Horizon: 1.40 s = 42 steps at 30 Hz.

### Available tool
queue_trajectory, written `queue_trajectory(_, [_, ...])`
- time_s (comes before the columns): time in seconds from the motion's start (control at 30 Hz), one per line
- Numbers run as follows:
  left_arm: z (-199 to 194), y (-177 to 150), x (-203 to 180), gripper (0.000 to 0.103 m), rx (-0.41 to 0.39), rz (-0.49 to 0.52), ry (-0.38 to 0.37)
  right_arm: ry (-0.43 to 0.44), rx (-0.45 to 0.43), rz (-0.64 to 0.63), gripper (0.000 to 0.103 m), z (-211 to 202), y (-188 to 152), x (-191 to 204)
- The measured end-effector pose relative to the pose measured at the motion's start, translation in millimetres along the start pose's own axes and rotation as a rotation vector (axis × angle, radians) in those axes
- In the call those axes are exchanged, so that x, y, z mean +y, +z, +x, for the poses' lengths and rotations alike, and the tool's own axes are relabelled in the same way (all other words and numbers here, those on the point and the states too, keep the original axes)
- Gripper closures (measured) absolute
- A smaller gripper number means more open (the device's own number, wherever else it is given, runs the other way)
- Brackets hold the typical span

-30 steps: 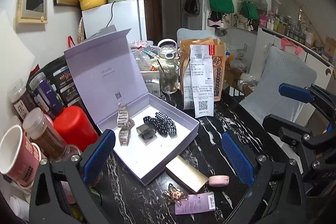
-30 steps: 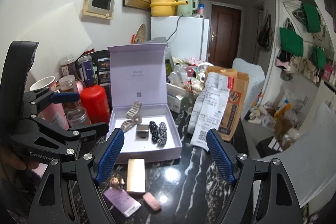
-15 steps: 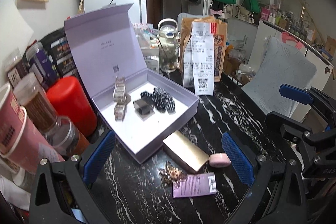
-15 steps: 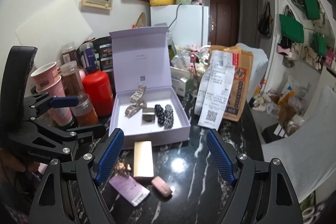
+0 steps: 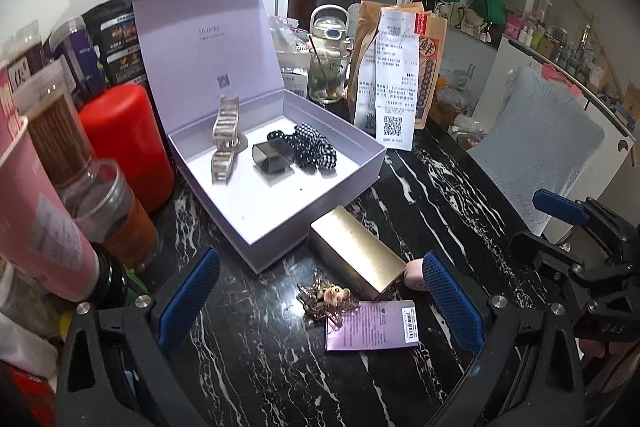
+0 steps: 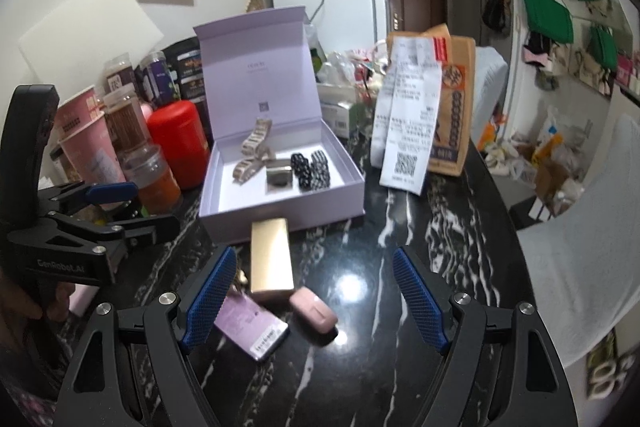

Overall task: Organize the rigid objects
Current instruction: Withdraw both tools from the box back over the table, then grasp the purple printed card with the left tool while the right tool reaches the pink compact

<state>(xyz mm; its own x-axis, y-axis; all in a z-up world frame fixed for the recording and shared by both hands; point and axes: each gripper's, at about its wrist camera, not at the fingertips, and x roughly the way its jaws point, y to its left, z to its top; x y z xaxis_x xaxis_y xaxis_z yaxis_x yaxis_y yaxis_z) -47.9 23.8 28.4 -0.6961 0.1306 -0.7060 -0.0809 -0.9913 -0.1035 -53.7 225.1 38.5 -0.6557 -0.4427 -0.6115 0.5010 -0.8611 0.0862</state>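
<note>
A: Partly done? Three clips already inside the open lilac cardboard box (image 5: 256, 227): silver chain-link clip (image 5: 225, 143) left, smoky clear clip (image 5: 272, 161), black-and-white checked clip (image 5: 310, 147) right.

B: Left outside, near side of the black marble table (image 6: 400, 227): gold rectangular case (image 5: 356, 257), pink oval case (image 6: 314, 309), gem-studded hair clip (image 5: 326, 297), purple card (image 5: 372, 325).

A: Grippers?

B: Left gripper (image 5: 316, 301) and right gripper (image 6: 314, 301) both spread wide, empty, above those items.

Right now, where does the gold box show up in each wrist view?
Left wrist: gold box lies lower centre, just in front of the open lilac box, between the open fingers.
Right wrist: gold box lies lower left of centre, its near end beside the pink case.
Shared landmark: the lilac box, directly behind it in both.
</note>
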Motion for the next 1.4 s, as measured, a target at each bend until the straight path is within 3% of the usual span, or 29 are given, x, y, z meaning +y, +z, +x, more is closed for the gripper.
queue_trajectory(0.5, [35.3,-32.3,-5.9,0.0,0.092,-0.044,-0.054,-0.012,0.047,0.017,0.022,16.1,-35.9,-10.3])
queue_trajectory(0.7, [46.2,-43.9,-9.6,0.0,0.124,-0.07,-0.113,0.007,0.072,0.045,0.022,25.1,-46.7,-15.1])
queue_trajectory(1.03, [75.2,-61.9,-26.7,0.0,0.228,-0.057,-0.149,-0.014,0.121,0.095,0.022,34.5,-62.5,-29.9])
queue_trajectory(1.4, [99.1,-68.8,-42.4,0.0,0.313,-0.038,-0.116,-0.025,0.123,0.116,0.022,33.5,-67.7,-36.8])
